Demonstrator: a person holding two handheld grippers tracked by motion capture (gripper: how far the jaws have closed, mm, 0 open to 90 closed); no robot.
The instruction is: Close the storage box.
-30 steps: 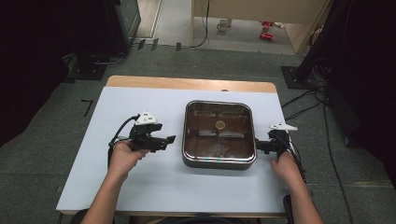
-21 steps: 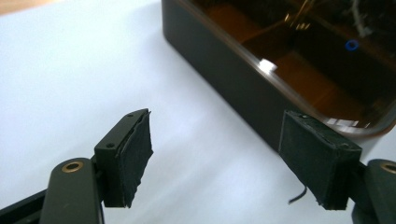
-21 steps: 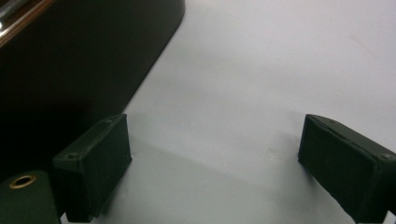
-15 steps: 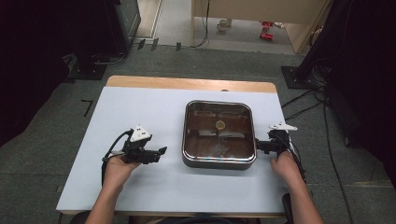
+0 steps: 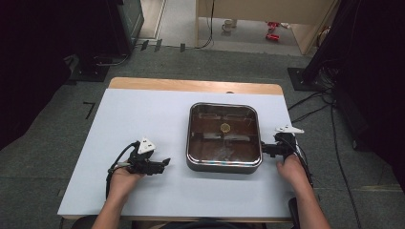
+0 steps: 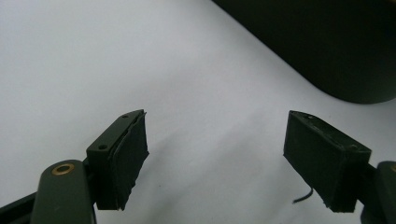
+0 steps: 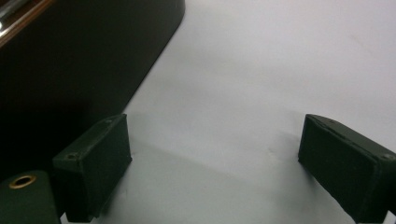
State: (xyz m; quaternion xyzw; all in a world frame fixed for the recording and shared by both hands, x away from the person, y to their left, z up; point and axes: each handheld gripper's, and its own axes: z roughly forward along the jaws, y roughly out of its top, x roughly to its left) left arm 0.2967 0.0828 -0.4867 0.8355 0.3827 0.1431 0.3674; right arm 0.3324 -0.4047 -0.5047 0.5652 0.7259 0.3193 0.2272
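A square dark pan (image 5: pixel 223 164) with a shiny brown top and a small gold knob (image 5: pixel 225 127) stands right of centre on the white table (image 5: pixel 143 109). My left gripper (image 5: pixel 165 163) rests low on the table to the pan's left, a short gap away. In the left gripper view it (image 6: pixel 215 140) is open with nothing between the jaws, and the pan's dark wall (image 6: pixel 327 42) is at upper right. My right gripper (image 5: pixel 264 149) sits against the pan's right side. It (image 7: pixel 215 149) is open and empty, with the pan wall (image 7: pixel 70 60) at left.
The table's wooden far edge (image 5: pixel 191 86) borders a grey carpet floor. Dark stands and cables (image 5: pixel 315 102) lie to the right of the table. Bare white surface spreads left of the pan.
My left gripper has slid back toward the near edge of the table, away from the pan's left side. The right gripper and the pan have stayed put.
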